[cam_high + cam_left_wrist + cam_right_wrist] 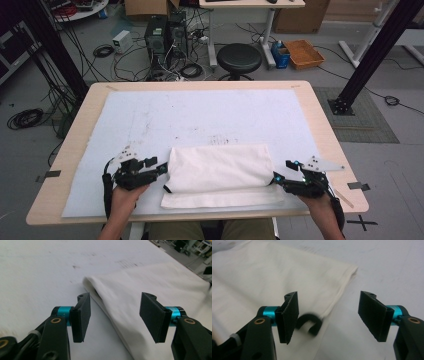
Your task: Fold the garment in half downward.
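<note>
- A folded cream-white cloth bag (220, 172) lies flat on the white sheet (150, 120) covering the pale wooden worktop (327, 130), near the person's edge.
- The left gripper (161, 166) sits just beside the cloth's left edge; its fingers (81, 315) are released and stand apart, with the cloth's folded edge lying between them but not pressed.
- The right gripper (281, 170) is at the cloth's right edge, fingers (372, 313) released and spread over the hem.
- A small black loop (308, 323) lies on the cloth by the right gripper's fingers.
</note>
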`<move>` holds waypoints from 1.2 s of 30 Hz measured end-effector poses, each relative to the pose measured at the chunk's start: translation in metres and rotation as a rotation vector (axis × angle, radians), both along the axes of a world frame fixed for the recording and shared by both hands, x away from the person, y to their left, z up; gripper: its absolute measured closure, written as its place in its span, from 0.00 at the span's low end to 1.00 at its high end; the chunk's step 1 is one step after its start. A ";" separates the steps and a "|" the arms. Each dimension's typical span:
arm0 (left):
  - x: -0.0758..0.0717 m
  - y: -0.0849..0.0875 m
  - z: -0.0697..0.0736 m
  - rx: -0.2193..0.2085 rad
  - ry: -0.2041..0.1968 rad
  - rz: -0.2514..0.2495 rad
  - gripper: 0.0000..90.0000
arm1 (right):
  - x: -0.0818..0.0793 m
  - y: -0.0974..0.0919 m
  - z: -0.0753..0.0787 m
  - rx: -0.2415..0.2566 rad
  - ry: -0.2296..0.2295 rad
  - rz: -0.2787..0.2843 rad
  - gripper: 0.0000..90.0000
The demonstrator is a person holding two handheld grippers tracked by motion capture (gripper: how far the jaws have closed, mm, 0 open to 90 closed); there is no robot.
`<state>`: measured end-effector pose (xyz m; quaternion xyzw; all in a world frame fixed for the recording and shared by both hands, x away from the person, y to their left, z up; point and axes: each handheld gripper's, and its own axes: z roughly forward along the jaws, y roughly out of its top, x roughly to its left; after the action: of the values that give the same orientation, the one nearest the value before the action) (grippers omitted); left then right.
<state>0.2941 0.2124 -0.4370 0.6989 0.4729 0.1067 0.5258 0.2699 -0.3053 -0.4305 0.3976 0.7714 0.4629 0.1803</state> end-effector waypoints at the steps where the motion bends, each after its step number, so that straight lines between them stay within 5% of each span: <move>1: 0.013 0.001 0.001 0.005 0.023 0.022 0.46 | 0.005 0.001 0.001 -0.002 -0.008 -0.013 0.36; 5: 0.054 -0.005 -0.006 -0.013 0.126 0.054 0.42 | 0.041 0.010 0.001 -0.016 0.033 -0.061 0.35; 8: 0.072 -0.017 -0.016 0.029 0.196 0.028 0.41 | 0.079 0.021 -0.007 -0.028 0.111 -0.073 0.38; 10: 0.075 -0.021 -0.016 0.053 0.159 -0.004 0.41 | 0.097 0.028 -0.013 -0.030 0.160 -0.062 0.48; 12: 0.078 -0.024 -0.015 0.084 0.161 -0.018 0.54 | 0.109 0.034 -0.019 -0.053 0.229 -0.042 0.60; 14: 0.079 -0.030 -0.017 0.122 0.137 -0.054 0.88 | 0.112 0.035 -0.016 -0.064 0.216 0.004 0.88; 15: 0.082 -0.031 -0.017 0.116 0.130 -0.049 0.96 | 0.113 0.036 -0.015 -0.082 0.200 0.012 0.95; 18: 0.093 -0.031 -0.015 0.092 0.127 0.004 0.97 | 0.117 0.039 -0.011 -0.127 0.134 -0.008 0.98; 21: 0.106 -0.032 -0.008 0.048 0.079 0.068 0.97 | 0.129 0.039 -0.007 -0.133 0.084 -0.070 0.98; 25: 0.115 -0.037 -0.002 0.042 -0.011 0.122 0.94 | 0.143 0.040 -0.003 -0.140 0.045 -0.133 0.97; 26: 0.114 -0.038 -0.002 0.035 -0.001 0.130 0.84 | 0.143 0.040 -0.003 -0.127 0.039 -0.136 0.95; 27: 0.114 -0.037 -0.002 0.040 0.024 0.122 0.72 | 0.143 0.040 -0.004 -0.114 0.056 -0.136 0.80; 28: 0.111 -0.036 -0.002 0.059 0.037 0.112 0.68 | 0.141 0.041 -0.005 -0.112 0.076 -0.151 0.65; 29: 0.106 -0.035 -0.003 0.064 0.037 0.107 0.66 | 0.137 0.039 -0.006 -0.108 0.075 -0.155 0.60; 33: 0.077 -0.026 -0.002 0.035 0.061 0.031 0.62 | 0.107 0.027 -0.006 -0.070 0.081 -0.143 0.53; 36: 0.052 -0.026 -0.003 0.055 0.077 -0.042 0.62 | 0.082 0.019 -0.005 -0.031 0.108 -0.096 0.53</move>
<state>0.3461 0.1869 -0.4400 0.7267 0.4747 0.0817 0.4899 0.3522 -0.2863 -0.4353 0.4556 0.7673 0.4195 0.1665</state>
